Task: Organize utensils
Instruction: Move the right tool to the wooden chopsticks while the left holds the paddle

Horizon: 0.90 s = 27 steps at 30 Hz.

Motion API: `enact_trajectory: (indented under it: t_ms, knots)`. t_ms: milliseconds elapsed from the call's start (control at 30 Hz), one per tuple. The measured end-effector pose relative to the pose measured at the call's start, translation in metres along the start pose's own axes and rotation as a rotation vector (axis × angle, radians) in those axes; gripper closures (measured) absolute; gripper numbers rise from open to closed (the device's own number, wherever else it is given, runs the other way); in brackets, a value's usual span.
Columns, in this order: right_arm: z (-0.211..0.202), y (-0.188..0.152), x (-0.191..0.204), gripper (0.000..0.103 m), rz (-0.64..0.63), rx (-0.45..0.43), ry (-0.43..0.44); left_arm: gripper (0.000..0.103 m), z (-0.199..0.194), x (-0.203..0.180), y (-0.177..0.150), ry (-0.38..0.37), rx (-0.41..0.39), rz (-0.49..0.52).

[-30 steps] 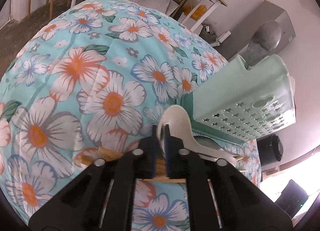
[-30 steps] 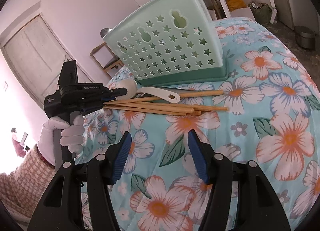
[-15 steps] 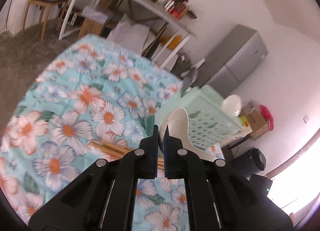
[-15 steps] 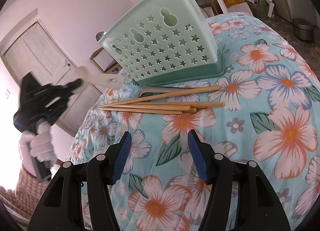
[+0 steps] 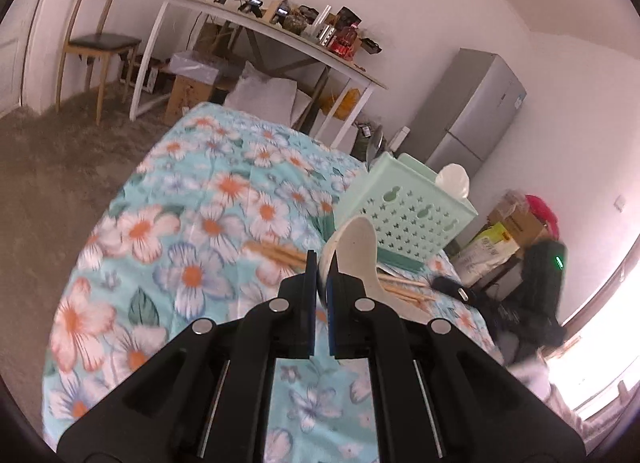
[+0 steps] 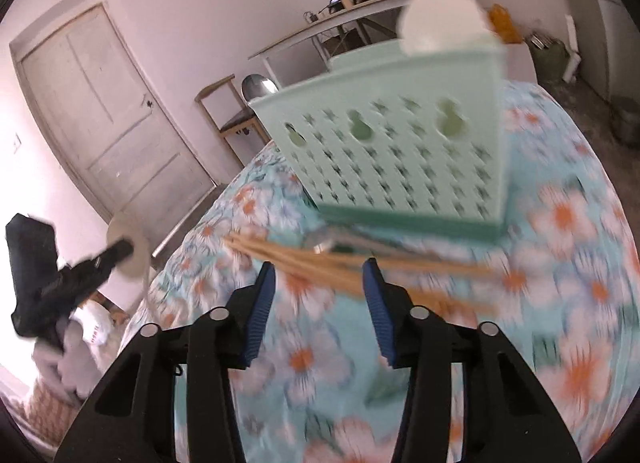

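My left gripper (image 5: pixel 322 271) jaws are clamped on the white spoon (image 5: pixel 356 247), held clear of the floral surface (image 5: pixel 192 231) at frame centre. Step in hand: carrying it to the green caddy (image 5: pixel 408 211), centre right. My right gripper (image 6: pixel 319 283) jaws, just narrowing, stand apart and empty over the chopsticks (image 6: pixel 320 263). Next: align the handle above a compartment.

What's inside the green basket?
A white spoon and a shiny metal spoon poke up out of the green basket. Its walls hide their handles and anything else lying deeper inside.
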State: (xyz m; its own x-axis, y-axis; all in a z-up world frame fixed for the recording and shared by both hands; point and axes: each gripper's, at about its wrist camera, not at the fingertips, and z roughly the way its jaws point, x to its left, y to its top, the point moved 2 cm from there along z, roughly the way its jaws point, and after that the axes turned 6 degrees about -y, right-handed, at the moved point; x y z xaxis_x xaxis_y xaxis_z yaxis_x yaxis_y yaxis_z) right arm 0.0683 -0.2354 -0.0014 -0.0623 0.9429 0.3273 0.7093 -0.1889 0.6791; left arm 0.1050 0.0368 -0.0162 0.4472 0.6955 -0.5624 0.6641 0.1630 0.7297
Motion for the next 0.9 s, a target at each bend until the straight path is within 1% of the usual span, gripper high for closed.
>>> enact_trajectory:
  t_ms: [67,100,133,233,367,533,800,900]
  knots:
    - [0.018,0.013,0.008,0.065,-0.041,0.014,-0.032,0.1,-0.003,0.002,-0.005,-0.031,-0.005,-0.011]
    - [0.032,0.019,0.009,0.066,-0.046,0.038,-0.043,0.1,-0.004,0.003,-0.006,-0.05,-0.009,-0.017]
    - [0.042,0.021,0.009,0.069,-0.048,0.058,-0.055,0.1,-0.005,0.004,-0.008,-0.07,-0.013,-0.023]
    - [0.069,0.021,0.009,0.072,-0.07,0.121,-0.112,0.1,-0.007,0.008,-0.01,-0.088,-0.026,-0.026]
    - [0.071,0.017,0.013,0.073,-0.091,0.127,-0.141,0.1,-0.011,0.016,-0.013,-0.096,-0.041,-0.039]
    - [0.071,0.008,0.021,0.073,-0.124,0.163,-0.175,0.1,-0.011,0.029,-0.014,-0.103,-0.05,-0.065]
    - [0.084,0.016,0.024,0.072,-0.102,0.231,-0.18,0.1,-0.019,0.037,-0.016,-0.104,-0.069,-0.078]
    - [0.094,0.012,0.023,0.07,-0.051,0.276,-0.13,0.1,-0.024,0.04,-0.017,-0.099,-0.08,-0.081]
